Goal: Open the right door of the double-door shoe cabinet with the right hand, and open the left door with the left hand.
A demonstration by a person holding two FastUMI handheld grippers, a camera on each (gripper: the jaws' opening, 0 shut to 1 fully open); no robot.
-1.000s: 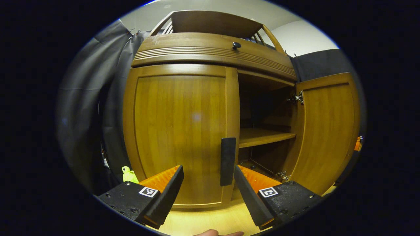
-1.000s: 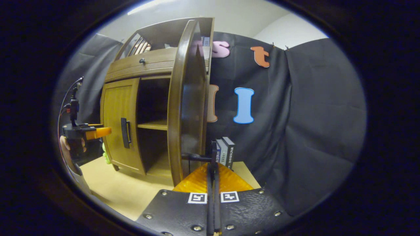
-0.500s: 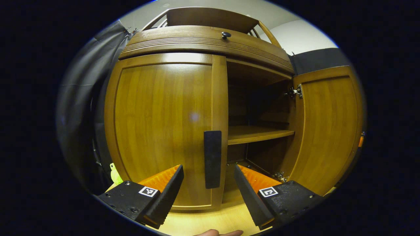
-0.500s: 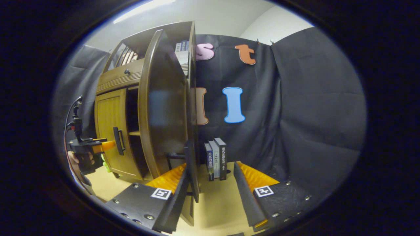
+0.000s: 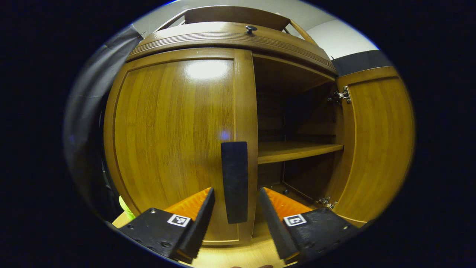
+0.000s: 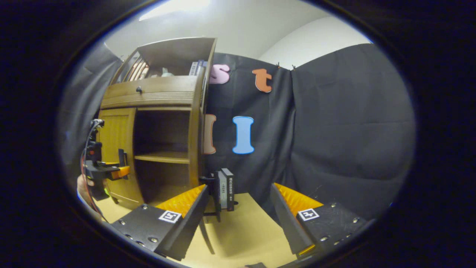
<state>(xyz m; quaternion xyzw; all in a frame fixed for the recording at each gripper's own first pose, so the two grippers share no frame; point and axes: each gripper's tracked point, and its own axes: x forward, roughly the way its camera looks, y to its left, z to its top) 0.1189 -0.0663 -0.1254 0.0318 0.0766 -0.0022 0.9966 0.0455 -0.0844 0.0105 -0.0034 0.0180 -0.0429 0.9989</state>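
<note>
Reaching toward the cabinet, the left gripper (image 5: 235, 217) has its fingers spread wide and holds nothing; the flat black vertical handle (image 5: 234, 181) of the left door stands between them, but neither finger touches it as far as I can see. This brown wooden left door (image 5: 174, 141) is shut, flush with the front of the brown wooden double-door shoe cabinet (image 5: 238, 35).

The right gripper (image 6: 238, 219) is also wide open and empty. It points past the right side of the cabinet, toward the black cloth wall (image 6: 334, 130), and a few upright books (image 6: 225, 189) stand on the light wooden floor (image 6: 245, 238) just beside the cabinet's right front corner. The brown wooden right door (image 5: 375, 145) is swung fully open, so the inner wooden shelf (image 5: 293, 150) is visible.

I judge that half of the task is finished: the right door is open and released. What is left is to close the left fingers on the handle and pull the left door outward.
</note>
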